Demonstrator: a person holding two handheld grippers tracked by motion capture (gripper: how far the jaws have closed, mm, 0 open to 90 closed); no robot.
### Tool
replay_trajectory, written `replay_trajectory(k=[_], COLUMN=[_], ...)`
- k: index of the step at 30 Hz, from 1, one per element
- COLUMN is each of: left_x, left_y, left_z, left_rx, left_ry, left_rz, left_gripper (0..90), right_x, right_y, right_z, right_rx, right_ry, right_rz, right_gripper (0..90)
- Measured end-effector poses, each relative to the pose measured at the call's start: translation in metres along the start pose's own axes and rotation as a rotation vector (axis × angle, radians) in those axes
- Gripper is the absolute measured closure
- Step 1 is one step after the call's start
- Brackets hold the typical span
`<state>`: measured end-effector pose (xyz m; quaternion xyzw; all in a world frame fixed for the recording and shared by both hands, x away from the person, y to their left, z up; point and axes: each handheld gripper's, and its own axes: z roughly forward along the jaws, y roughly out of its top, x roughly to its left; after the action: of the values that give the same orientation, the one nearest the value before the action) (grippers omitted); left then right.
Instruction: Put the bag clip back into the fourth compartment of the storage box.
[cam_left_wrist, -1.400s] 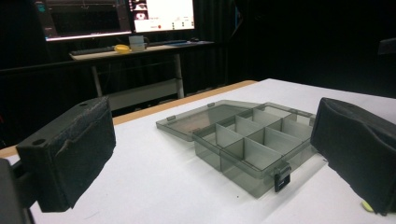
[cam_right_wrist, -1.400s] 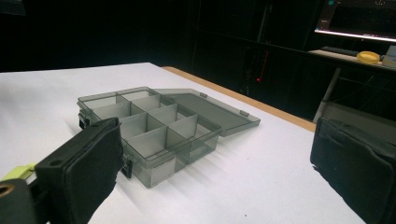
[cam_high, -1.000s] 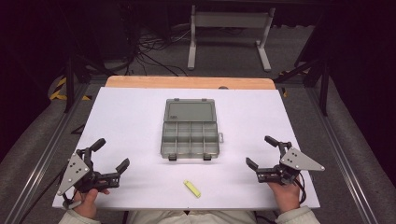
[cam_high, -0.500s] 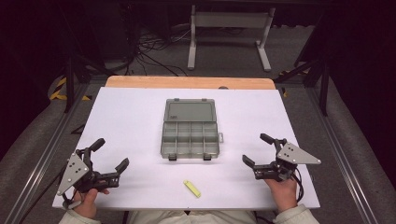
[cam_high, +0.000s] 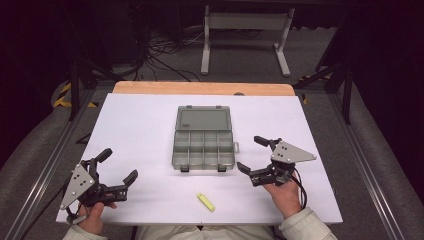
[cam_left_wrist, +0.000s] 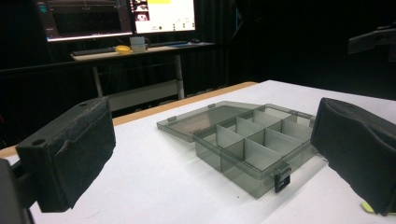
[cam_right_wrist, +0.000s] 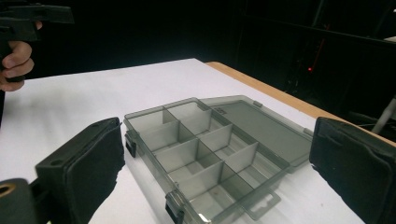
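High view: grey compartment box (cam_high: 204, 139), lid open, no legible writing.

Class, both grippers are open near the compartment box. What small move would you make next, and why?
Probably bring the left gripper over the yellow piece: it lies loose on the table's near edge, the compartment box is open with empty sections, and the right gripper sits beside the box.

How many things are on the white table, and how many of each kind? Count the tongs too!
Grey plastic box with little compartments, lid open: 1
Small yellow stick: 1
Tongs: 2, the left tongs and the right tongs, both open
Total: 4
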<state>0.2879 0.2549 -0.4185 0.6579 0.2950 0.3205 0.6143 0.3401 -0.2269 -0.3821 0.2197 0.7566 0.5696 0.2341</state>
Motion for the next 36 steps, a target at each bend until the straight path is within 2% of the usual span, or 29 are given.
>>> replay_trajectory(k=[8, 11, 15, 19, 24, 33, 36], left_x=[0.000, 0.000, 0.000, 0.000, 0.001, 0.000, 0.000], left_y=[0.000, 0.000, 0.000, 0.000, 0.000, 0.000, 0.000], left_z=[0.000, 0.000, 0.000, 0.000, -0.001, 0.000, 0.001], left_rx=[0.000, -0.001, 0.001, -0.001, -0.001, 0.001, 0.003], left_ry=[0.001, 0.001, 0.000, -0.003, -0.002, -0.005, -0.002], left_rz=[0.000, -0.001, -0.002, 0.001, -0.002, 0.000, -0.004], left_gripper=[0.5, 0.5, 0.5, 0.5, 0.5, 0.5, 0.5], right_x=[0.005, 0.010, 0.015, 0.019, 0.024, 0.028, 0.033], right_y=[0.008, 0.013, 0.017, 0.022, 0.026, 0.027, 0.030], right_z=[0.011, 0.022, 0.031, 0.040, 0.056, 0.058, 0.055], right_rx=[-0.001, 0.021, 0.024, 0.011, 0.034, 0.062, 0.094], right_ry=[0.029, 0.066, 0.080, 0.100, 0.134, 0.137, 0.117], right_rz=[0.000, -0.011, -0.024, -0.012, -0.015, -0.010, -0.040], right_gripper=[3.9, 4.1, 4.0, 4.1, 4.0, 3.3, 18.1])
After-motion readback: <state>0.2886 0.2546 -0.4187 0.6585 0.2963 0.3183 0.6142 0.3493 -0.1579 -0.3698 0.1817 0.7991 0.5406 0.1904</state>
